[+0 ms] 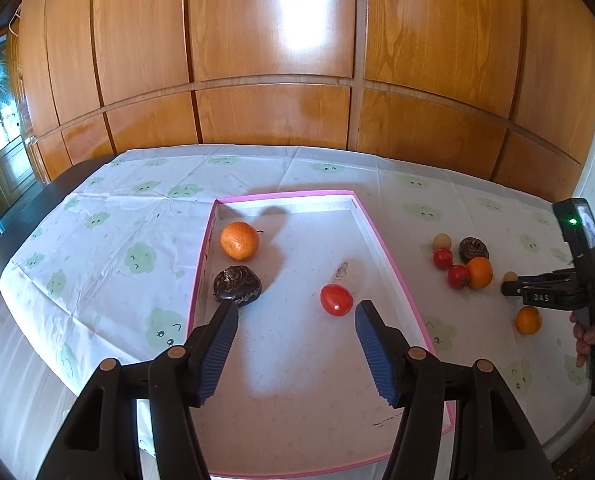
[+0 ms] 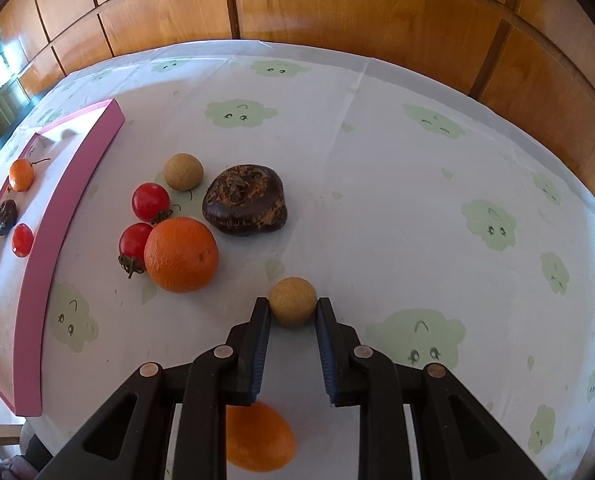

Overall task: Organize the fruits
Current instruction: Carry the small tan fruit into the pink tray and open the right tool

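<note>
Right tool (image 2: 293, 308) pinches a round tan fruit (image 2: 292, 301); left tool (image 1: 295, 316) gapes empty.

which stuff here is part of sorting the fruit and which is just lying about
Part of the job:
- pink tray holding a mandarin, dark fruit, tomato
- loose fruit pile on the tablecloth
- tan ball fruit gripped in the right tongs
- left tongs, open

Just there:
- cloud-print tablecloth
- wooden wall panels

left gripper (image 1: 295, 310): black plastic arms, blue ribbed pads, copper-coloured rivets
right gripper (image 2: 293, 312): same black build, white lettering, green light on its mounted box
</note>
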Demonstrator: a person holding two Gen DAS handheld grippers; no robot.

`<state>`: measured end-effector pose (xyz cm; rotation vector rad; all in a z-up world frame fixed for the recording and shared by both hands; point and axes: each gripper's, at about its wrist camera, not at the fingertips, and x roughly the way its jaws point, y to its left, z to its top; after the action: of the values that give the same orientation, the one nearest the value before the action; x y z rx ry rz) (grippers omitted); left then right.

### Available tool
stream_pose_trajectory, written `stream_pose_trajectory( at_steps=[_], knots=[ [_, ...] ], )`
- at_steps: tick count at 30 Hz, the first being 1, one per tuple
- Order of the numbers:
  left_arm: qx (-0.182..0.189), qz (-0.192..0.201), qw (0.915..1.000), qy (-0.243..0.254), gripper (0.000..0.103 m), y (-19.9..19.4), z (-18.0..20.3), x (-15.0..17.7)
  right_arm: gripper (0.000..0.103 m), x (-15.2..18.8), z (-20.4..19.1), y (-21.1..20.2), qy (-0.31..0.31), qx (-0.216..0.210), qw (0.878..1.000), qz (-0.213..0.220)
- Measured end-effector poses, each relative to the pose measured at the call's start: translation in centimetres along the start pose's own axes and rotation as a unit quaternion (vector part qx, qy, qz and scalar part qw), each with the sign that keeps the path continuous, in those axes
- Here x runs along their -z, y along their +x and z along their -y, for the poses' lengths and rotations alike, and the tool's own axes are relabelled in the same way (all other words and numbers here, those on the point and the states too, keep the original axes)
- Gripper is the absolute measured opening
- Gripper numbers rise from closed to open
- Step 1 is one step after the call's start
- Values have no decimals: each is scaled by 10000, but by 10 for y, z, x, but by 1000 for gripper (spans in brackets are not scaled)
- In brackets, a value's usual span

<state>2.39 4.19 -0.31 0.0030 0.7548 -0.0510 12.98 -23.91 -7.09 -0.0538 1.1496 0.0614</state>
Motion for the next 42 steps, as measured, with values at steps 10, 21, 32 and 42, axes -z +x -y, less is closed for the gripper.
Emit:
stream_pose_trajectory(
  at_steps=[10,21,32,42],
  knots=[
    [-91,-2,10000,-34,63,3,-3,2,23,13,-7,-47,187,-518,9967,591],
    [-354,338,9988,-13,65,-12,-8,-1,23,14,-116,-67,-961,-1840,9761,643],
    [-639,613,9960,-124,67,-25,-24,-4,23,14,-191,-58,-1659,-2156,9617,344],
    [-688,596,9957,-167,68,-26,-29,-2,30,11,-199,-52,-1541,-2187,9631,293]
  ],
)
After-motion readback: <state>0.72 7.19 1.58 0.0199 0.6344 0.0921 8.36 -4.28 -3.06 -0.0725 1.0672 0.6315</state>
